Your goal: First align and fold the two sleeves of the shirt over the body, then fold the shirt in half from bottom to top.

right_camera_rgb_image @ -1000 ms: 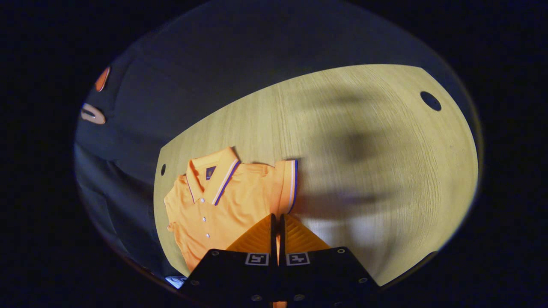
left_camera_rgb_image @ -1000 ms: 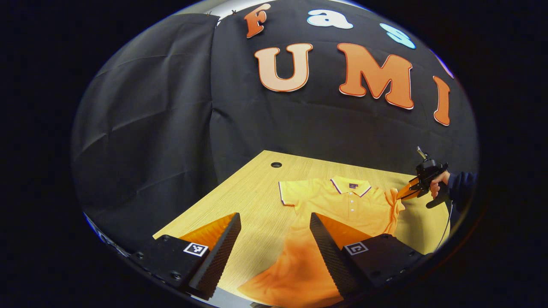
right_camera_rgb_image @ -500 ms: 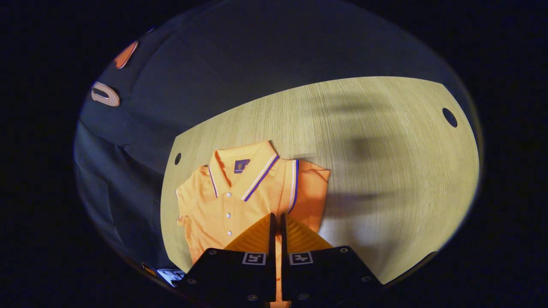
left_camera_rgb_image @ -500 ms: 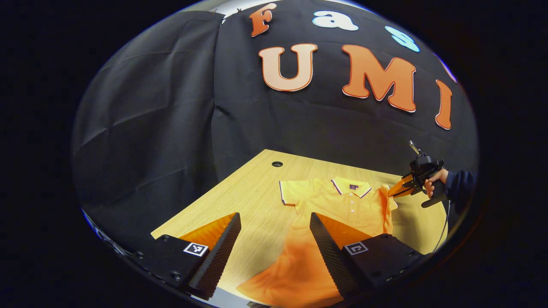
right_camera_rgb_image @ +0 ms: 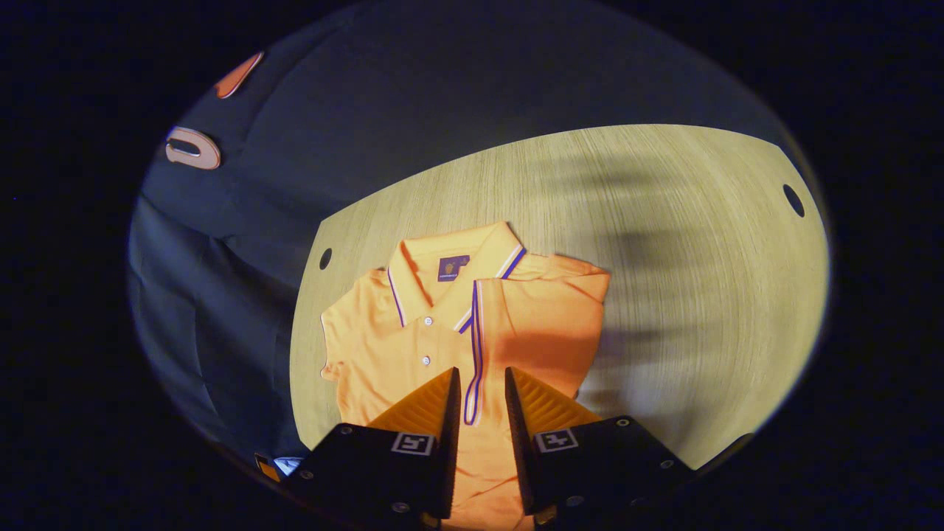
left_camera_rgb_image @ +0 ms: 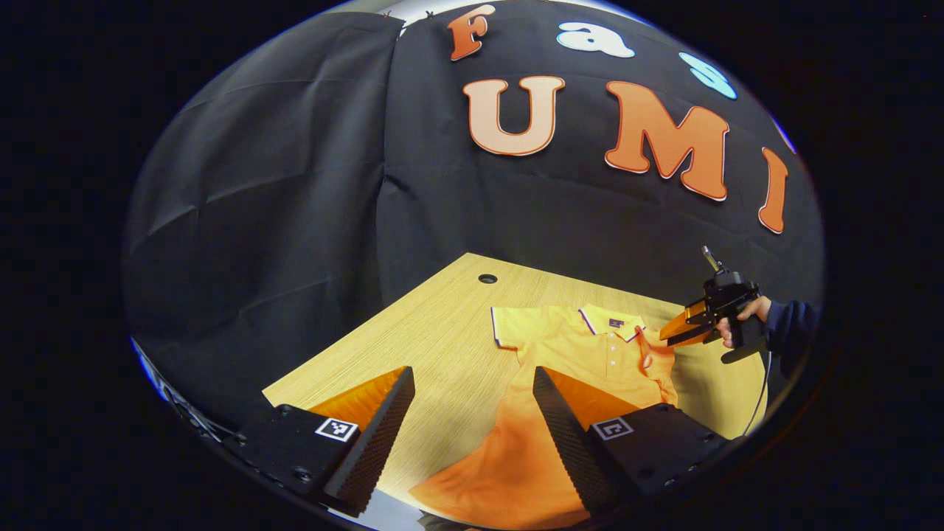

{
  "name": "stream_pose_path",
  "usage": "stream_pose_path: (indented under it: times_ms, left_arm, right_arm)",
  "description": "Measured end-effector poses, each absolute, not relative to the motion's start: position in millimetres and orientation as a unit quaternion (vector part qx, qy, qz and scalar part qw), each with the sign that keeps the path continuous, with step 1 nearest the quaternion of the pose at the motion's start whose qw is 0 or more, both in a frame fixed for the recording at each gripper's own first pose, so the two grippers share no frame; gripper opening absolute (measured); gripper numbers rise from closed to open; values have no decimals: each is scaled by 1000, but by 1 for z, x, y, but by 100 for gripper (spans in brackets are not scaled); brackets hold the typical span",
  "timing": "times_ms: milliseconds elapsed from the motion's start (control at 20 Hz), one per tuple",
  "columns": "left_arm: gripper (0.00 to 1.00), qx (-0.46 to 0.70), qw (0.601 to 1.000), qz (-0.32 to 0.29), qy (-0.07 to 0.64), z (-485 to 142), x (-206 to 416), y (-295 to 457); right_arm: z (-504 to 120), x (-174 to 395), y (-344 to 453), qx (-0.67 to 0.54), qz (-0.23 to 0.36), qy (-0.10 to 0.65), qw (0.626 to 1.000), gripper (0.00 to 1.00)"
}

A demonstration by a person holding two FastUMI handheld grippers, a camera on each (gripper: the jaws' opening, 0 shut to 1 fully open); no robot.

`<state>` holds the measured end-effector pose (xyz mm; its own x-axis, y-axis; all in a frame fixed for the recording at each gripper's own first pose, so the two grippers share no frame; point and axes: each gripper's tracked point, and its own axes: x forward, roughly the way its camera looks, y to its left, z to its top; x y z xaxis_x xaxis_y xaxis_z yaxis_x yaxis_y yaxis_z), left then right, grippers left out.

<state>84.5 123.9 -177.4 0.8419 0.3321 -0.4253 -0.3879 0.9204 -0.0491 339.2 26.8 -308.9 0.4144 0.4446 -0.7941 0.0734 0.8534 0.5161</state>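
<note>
At the lower middle of the right gripper view, the right gripper (right_camera_rgb_image: 478,383) has its fingers slightly apart, the striped cuff of one sleeve (right_camera_rgb_image: 542,324) lying between them; whether they touch the cloth I cannot tell. That sleeve lies folded over the chest of the one orange shirt (right_camera_rgb_image: 398,346), which is spread flat on the wooden table (right_camera_rgb_image: 700,243), collar toward the dark wall. Judging by this, the first sleeve fold looks done or nearly so. In the left gripper view the other sleeve (left_camera_rgb_image: 509,332) lies spread out flat, so it remains to be folded, and then the bottom-to-top fold. At the bottom of that view the left gripper (left_camera_rgb_image: 472,398) has its fingers wide apart, holding nothing, above the shirt's hem. Count: one shirt, two sleeves, two grippers, one table.
</note>
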Motion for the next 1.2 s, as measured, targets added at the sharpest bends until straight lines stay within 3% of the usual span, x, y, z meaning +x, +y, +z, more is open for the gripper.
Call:
stream_pose_path:
  times_ms: [100, 150, 200, 250, 300, 350, 400, 650, 850, 1200]
  left_arm:
    - [99, -71, 956, 186, 217, -181, 86, 125]
    - [99, -78, 955, 178, 222, -182, 91, 124]
    - [99, -85, 955, 172, 226, -181, 93, 121]
    - [98, -91, 954, 168, 232, -182, 97, 121]
    - [98, -98, 953, 162, 238, -182, 103, 121]
    - [98, -104, 950, 159, 247, -182, 109, 123]
    - [98, -109, 949, 150, 255, -182, 118, 124]
    - [98, -104, 936, 117, 316, -205, 172, 135]
    - [98, -154, 892, 85, 417, -241, 203, 138]
    - [98, -188, 842, 29, 505, -278, 278, 149]
  right_arm:
    - [-305, 336, 28, 233, 121, 524, 810, 46]
    - [-302, 336, 28, 226, 122, 519, 815, 59]
    - [-298, 334, 27, 217, 124, 515, 820, 53]
    - [-295, 332, 26, 209, 122, 511, 825, 75]
    - [-289, 331, 27, 205, 123, 503, 831, 68]
    - [-282, 330, 25, 202, 121, 493, 837, 87]
    - [-273, 330, 24, 202, 120, 481, 845, 90]
    - [-240, 319, 11, 193, 87, 434, 876, 96]
    - [-225, 297, 2, 188, 45, 415, 889, 97]
    - [-208, 255, -3, 179, -21, 390, 903, 97]
